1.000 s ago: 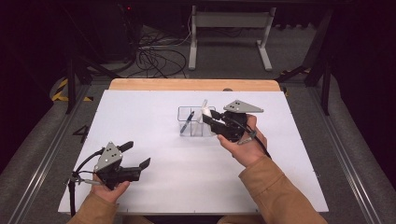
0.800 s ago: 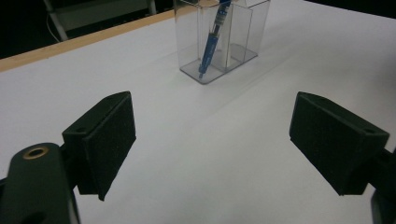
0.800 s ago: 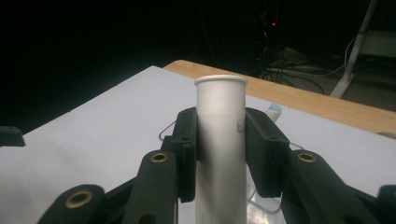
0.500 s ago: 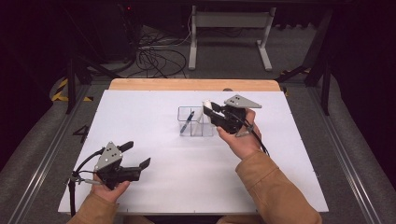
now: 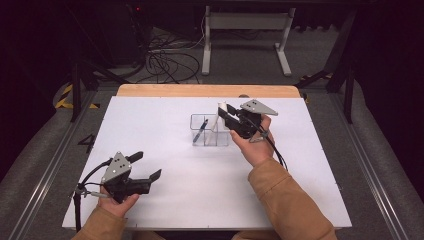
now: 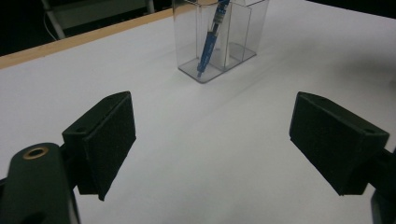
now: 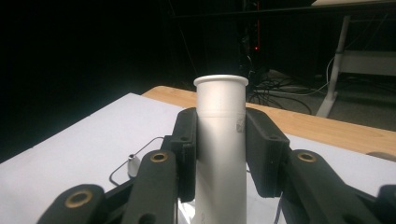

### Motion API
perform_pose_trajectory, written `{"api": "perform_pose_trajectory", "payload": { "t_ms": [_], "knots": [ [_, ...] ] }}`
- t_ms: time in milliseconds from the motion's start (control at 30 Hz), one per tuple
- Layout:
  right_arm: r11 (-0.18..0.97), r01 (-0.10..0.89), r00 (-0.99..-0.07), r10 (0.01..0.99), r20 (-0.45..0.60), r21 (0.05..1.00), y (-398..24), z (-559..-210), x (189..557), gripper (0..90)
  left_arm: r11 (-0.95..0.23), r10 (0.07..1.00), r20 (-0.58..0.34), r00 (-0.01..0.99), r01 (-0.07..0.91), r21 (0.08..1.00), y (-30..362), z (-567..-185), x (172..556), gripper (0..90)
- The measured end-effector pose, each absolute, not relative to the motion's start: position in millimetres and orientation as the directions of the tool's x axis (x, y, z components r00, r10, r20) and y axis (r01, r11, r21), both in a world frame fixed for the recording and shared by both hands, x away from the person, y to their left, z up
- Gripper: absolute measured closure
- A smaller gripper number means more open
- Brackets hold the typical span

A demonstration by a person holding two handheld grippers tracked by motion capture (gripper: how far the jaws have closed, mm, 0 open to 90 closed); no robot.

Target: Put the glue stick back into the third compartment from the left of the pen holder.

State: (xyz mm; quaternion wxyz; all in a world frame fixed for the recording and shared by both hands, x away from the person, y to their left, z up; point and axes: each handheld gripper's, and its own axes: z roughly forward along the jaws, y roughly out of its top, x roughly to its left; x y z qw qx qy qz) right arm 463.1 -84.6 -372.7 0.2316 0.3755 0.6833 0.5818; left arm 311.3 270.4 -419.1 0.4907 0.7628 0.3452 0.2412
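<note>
The right gripper, jaws clamped on an upright white tube, holds it just above the clear organizer's right compartment, while the left gripper rests wide open, empty, near-left.

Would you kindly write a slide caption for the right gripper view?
Right gripper shut on an upright white tube, above the white table.
</note>
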Motion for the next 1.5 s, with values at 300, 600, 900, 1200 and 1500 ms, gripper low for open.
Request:
{"api": "perform_pose_trajectory", "payload": {
  "t_ms": [300,600,900,1200,1500],
  "knots": [
    [0.046,0.235,-0.596,0.796,0.107,0.971,-80,-380,468,67.2,-0.281,0.763,0.03,0.645,0.29,0.915,271,-419,312,15.5],
    [0.064,0.234,-0.6,0.795,0.092,0.97,-81,-382,470,53.6,-0.282,0.763,0.032,0.646,0.288,0.915,271,-419,312,15.5],
    [0.108,0.203,-0.615,0.787,0.041,0.973,-90,-371,461,35.3,-0.282,0.764,0.034,0.644,0.287,0.916,271,-419,311,15.4],
    [0.128,0.134,-0.641,0.767,-0.012,0.983,-92,-361,447,32.7,-0.28,0.764,0.034,0.644,0.284,0.917,271,-418,312,15.4],
    [0.145,0.107,-0.678,0.734,-0.034,0.984,-100,-351,433,28.2,-0.276,0.765,0.035,0.643,0.279,0.92,272,-417,311,15.4]
  ]
}}
